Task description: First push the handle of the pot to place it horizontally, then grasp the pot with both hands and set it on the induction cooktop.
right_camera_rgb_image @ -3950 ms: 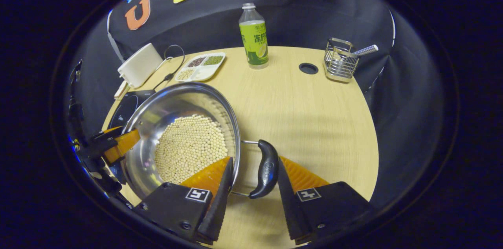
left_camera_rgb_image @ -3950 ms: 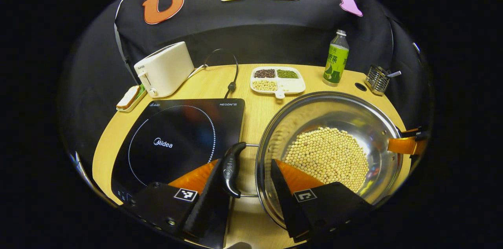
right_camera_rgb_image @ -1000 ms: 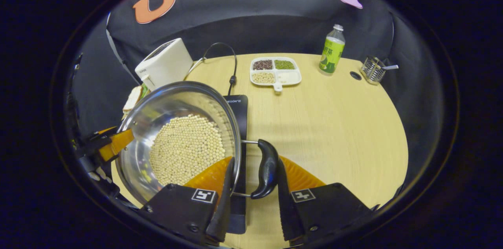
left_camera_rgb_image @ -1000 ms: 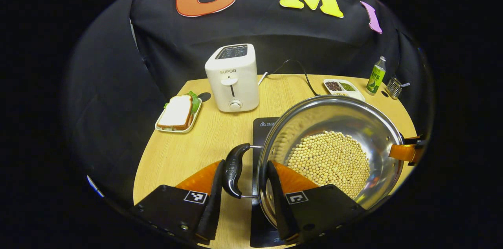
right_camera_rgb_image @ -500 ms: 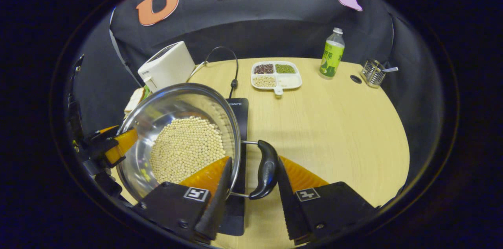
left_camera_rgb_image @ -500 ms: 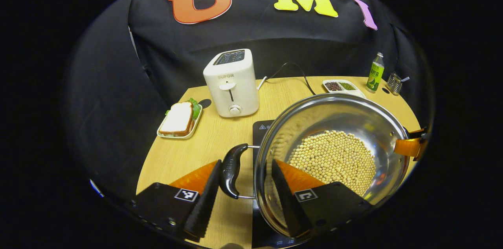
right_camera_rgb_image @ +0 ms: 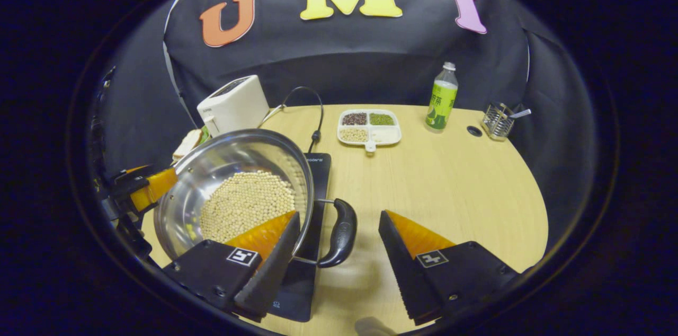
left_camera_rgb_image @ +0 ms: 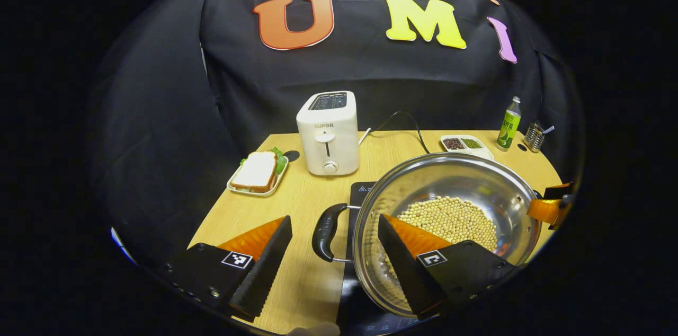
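Two spread grippers, left gripper [left_camera_rgb_image: 335,248] and right gripper [right_camera_rgb_image: 339,243], astride pot [right_camera_rgb_image: 222,177] handles; sandwich [left_camera_rgb_image: 258,170] in left gripper view.

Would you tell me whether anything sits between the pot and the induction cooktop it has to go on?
Nothing visible does: the pot already sits over the cooktop, with both grippers' jaws spread apart from its handles.
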`<act>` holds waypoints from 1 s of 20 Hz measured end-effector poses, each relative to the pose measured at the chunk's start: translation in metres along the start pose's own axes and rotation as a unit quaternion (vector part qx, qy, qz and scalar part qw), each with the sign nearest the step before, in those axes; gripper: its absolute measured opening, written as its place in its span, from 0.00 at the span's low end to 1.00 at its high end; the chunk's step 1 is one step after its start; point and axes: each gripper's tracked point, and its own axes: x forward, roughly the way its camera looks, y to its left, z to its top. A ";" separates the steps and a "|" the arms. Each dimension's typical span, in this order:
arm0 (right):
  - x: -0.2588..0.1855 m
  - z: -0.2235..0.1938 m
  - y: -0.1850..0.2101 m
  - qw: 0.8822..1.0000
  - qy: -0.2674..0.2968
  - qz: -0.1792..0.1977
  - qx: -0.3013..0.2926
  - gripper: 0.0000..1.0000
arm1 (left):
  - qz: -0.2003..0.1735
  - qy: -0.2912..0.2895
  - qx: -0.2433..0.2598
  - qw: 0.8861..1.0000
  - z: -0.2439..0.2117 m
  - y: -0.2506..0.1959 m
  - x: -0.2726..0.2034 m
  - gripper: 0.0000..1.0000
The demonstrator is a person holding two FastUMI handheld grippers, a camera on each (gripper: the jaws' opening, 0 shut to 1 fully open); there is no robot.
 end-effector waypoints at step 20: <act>-0.291 0.084 -0.168 0.966 -0.251 0.013 -0.065 0.99 | -0.017 -0.228 -0.009 0.973 0.136 -0.181 -0.281 0.96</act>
